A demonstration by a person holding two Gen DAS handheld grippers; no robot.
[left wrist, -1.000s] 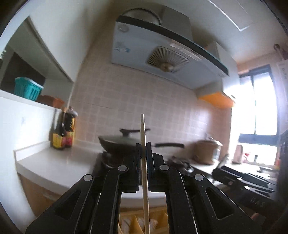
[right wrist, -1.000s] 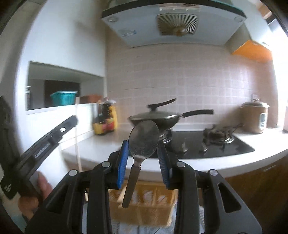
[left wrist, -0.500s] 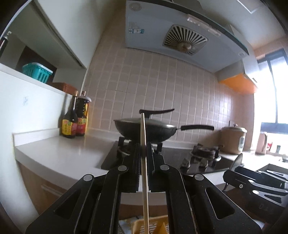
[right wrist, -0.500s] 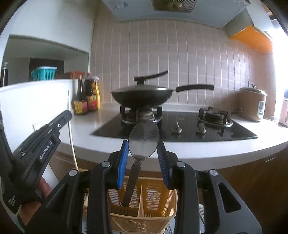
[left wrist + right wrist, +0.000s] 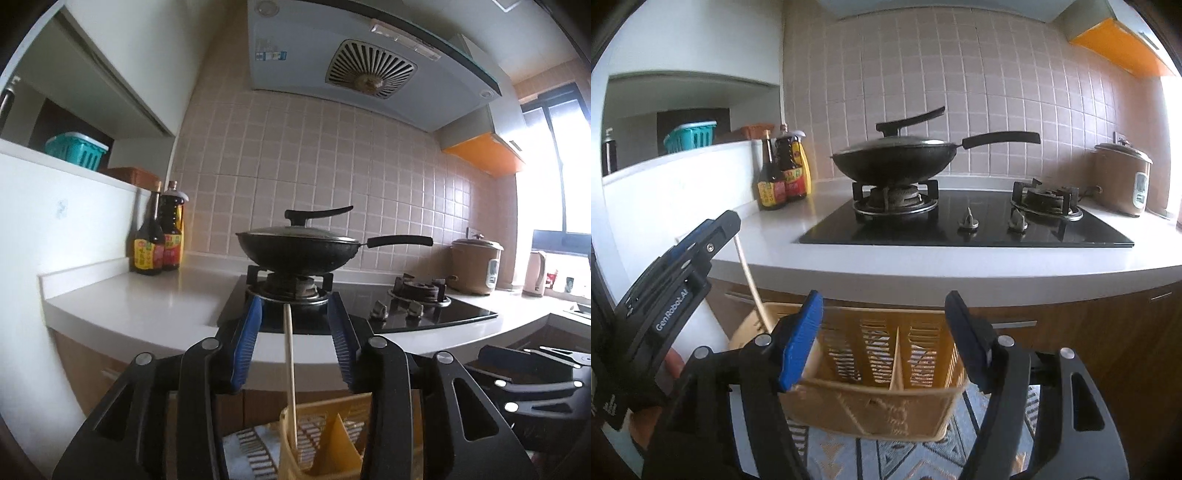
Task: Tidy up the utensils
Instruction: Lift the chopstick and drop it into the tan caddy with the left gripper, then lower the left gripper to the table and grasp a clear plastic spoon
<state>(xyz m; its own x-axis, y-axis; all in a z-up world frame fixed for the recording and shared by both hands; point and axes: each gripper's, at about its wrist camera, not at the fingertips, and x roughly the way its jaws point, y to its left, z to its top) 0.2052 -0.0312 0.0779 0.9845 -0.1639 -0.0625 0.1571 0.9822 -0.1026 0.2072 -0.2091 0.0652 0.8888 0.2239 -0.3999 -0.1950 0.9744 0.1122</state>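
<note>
Both grippers have just been opening. The left gripper [image 5: 294, 347] stands apart, the chopstick [image 5: 290, 373] loose between its pads, tip in the yellow utensil basket [image 5: 886, 373]. The right gripper [image 5: 882, 339] gapes empty above it. Lift straight clear without nudging the basket.

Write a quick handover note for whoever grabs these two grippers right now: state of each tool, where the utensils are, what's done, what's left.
Left tool: jaws have just been opening; the chopstick stands free between them, lower end in the yellow utensil basket.
Right tool: jaws have just been opening, nothing between them, above the basket. The spoon it held is not visible now; probably dropped in.
Done: chopstick in the basket.
Left: draw both tools back, check the spoon, fetch any remaining utensils.
</note>
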